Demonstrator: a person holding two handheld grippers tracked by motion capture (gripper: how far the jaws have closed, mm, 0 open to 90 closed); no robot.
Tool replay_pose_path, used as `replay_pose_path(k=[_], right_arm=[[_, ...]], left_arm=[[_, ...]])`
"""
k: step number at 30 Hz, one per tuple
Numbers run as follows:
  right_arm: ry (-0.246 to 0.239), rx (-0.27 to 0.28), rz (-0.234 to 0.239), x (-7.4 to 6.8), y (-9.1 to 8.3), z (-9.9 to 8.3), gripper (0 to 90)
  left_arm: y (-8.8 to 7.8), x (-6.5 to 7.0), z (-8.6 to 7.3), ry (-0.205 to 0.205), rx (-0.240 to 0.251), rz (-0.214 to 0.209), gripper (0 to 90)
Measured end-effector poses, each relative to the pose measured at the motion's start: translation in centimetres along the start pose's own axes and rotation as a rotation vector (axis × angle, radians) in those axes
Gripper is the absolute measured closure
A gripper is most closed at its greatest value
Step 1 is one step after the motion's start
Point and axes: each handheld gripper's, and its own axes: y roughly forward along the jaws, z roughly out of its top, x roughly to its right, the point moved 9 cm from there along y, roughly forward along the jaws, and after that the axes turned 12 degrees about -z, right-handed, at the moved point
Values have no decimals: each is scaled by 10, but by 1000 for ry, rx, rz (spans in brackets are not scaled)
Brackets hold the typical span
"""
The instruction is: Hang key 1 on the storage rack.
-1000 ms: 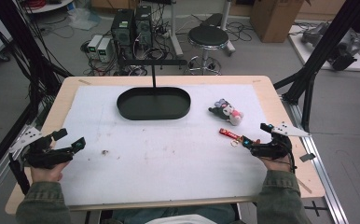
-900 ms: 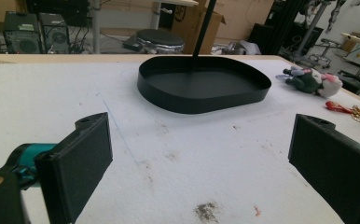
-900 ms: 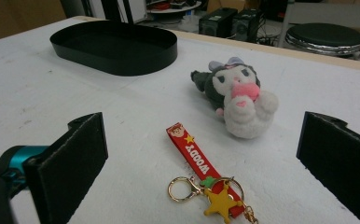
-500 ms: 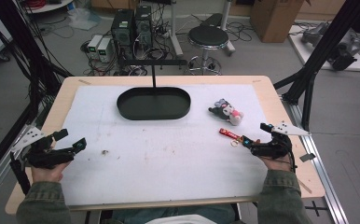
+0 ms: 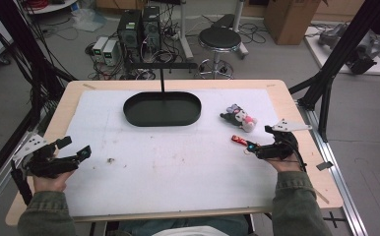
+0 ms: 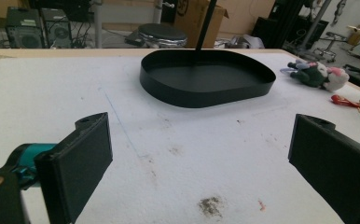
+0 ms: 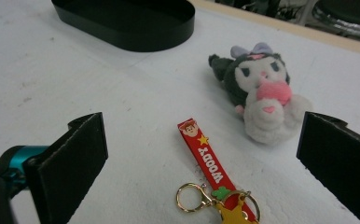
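White padding covers most of the wooden table (image 5: 60, 105), leaving bare wood strips along each edge, and I see wide open surface across the middle and near side. At the far centre sits a black oval tray (image 5: 162, 109), with a thin black post rising behind it. To its right lies a small plush toy (image 5: 238, 117), and just nearer to me a red keychain strap (image 5: 238, 140) with a gold ring and yellow star charm, lying flat and apart from the toy. My right gripper (image 5: 255, 146) rests low near the table's right edge, pointing left toward the strap, its tips just beside the ring end; from the right gripper view (image 7: 201, 186) the jaws stand wide apart, empty, with the strap lying between them and the plush beyond. My left gripper (image 5: 75, 147) sits near the left edge, well apart from everything, angled toward the tray, held low by a hand in a green sleeve. In the left gripper view (image 6: 201, 163) its jaws are also spread open, holding nothing, with only stained padding between them.
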Motion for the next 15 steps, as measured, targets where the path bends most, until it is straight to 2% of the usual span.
replay_pose_path(k=[1,5,7,11,13,15], right_arm=[[-15,-39,9,0,6,0,7],[-20,-59,14,-1,10,3,7],[-23,-77,34,-3,16,6,7],[-35,-161,52,0,30,1,7],[-43,-176,54,1,32,-1,7],[-63,-250,77,2,39,-6,7]], left_arm=[[0,0,0,2,0,0,66],[0,0,0,0,2,-4,66],[1,0,0,-3,5,-9,66],[1,-1,-1,-8,2,-11,66],[2,-1,-1,-9,3,-10,66],[2,0,-1,-8,3,-10,66]])
